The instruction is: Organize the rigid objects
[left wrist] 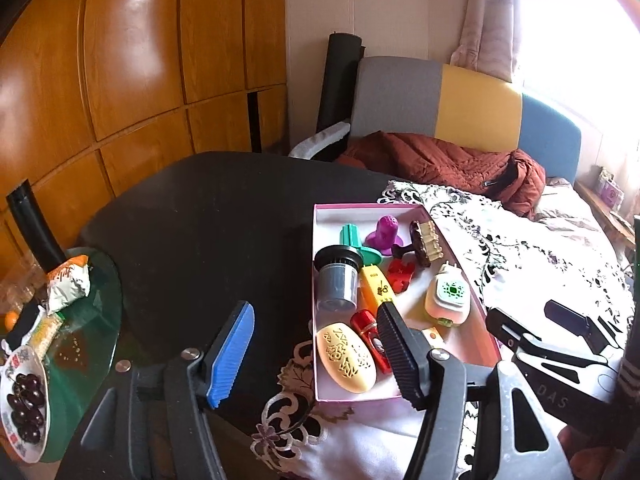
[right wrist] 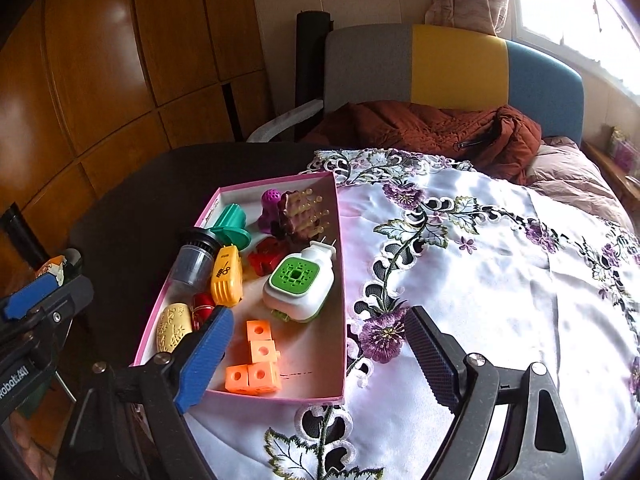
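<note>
Both our grippers hover with jaws spread wide and nothing between them, the left gripper beside the pink box on the tablecloth, the right gripper over its near end. Everything inside looks light, hard plastic, likely slick on rounded shells, so we'd pinch the orange cubes across flat faces and the plug-in across its sides. Our own pads mask the red piece and cream oval.

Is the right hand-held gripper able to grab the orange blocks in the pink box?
Probably yes: the right hand-held gripper is open and empty, and the orange blocks lie uncovered just ahead of it.
</note>
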Tool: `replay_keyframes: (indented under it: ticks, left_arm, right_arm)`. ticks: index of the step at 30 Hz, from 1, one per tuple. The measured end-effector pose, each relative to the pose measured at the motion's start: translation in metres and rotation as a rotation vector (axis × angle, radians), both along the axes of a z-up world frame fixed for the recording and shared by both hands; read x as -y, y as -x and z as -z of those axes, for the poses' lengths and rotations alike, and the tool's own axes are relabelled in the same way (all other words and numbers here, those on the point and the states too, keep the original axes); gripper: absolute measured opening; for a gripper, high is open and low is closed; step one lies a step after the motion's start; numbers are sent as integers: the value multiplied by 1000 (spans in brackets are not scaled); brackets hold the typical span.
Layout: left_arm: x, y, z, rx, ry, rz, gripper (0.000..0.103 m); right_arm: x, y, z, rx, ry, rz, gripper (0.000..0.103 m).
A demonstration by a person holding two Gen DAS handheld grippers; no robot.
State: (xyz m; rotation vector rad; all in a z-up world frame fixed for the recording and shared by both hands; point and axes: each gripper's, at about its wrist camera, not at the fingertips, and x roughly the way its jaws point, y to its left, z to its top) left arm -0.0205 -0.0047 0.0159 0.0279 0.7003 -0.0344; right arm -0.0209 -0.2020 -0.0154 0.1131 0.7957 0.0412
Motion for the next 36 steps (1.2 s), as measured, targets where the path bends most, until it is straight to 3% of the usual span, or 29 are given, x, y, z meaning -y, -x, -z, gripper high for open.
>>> replay_keyframes:
  ticks: [12,30,36]
  left_arm:
    - [-8,4,-6,20,32,-8,65]
    - [-17,-6,5,-51,83,-11,64]
    - [-16,-10,7,-59,75,-2,56]
  right_arm:
    - [-7,4,-6,17,18,-10,88]
    - [-21,-1,-5,26,59,-31,89]
    - [-21,-4,-2,20,60,-34,91]
